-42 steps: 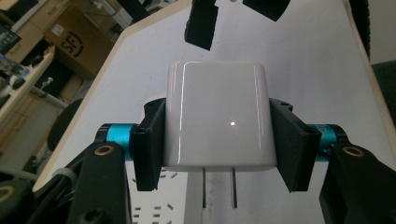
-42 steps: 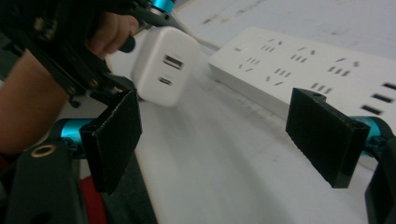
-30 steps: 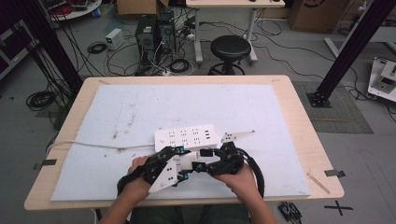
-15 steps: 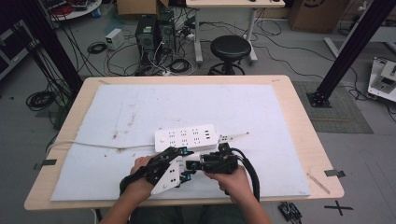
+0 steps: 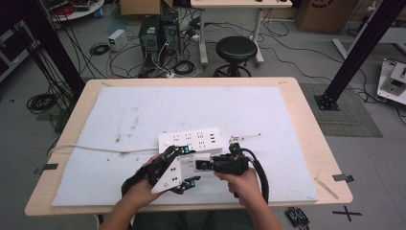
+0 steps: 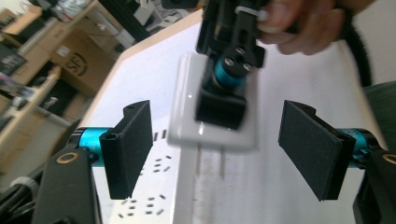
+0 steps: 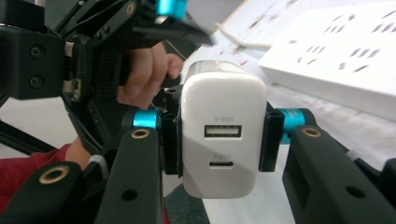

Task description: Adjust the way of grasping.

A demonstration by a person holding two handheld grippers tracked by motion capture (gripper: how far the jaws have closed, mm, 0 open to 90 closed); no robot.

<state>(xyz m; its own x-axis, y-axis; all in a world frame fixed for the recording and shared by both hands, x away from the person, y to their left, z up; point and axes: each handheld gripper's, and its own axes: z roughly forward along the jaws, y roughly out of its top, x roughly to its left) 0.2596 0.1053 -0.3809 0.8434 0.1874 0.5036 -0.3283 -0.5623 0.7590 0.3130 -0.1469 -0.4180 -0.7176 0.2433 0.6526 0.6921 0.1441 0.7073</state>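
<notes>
High view: the white power strip [image 5: 191, 142] lies on the white mat [image 5: 143, 110] that covers the bench [image 5: 306, 124], a little toward 6 o'clock from the mat's middle, with its cord [image 5: 91, 149] running off toward 9 o'clock. Just at the strip's 6 o'clock edge the 2 hands meet. The left gripper [image 5: 184, 165] comes in from 7 o'clock, the right gripper [image 5: 203, 164] from 5 o'clock, and the white USB charger [image 5: 202, 164] sits between them, above the mat and just clear of the strip. A black stool [image 5: 235, 50] stands on the floor beyond the bench at 12 o'clock.

Left gripper view: the left gripper [image 6: 217, 144] has just been opening its jaws, and its 2 black pads now stand apart on either side of the charger [image 6: 187, 121] without touching it. The charger hangs in the gap, its 2 flat prongs [image 6: 210, 163] pointing toward 6 o'clock, with the right gripper [image 6: 224, 88] clamped on it from 12 o'clock. The power strip [image 6: 149, 205] shows blurred at 7 o'clock.

Right gripper view: the right gripper [image 7: 217, 140] has just closed its jaws, and the pads press on both narrow sides of the charger [image 7: 224, 126]. The face with 2 USB ports [image 7: 223, 131] looks at the camera. The power strip [image 7: 345, 60] lies at 2 o'clock, the left gripper [image 7: 154, 23] at 11 o'clock.
</notes>
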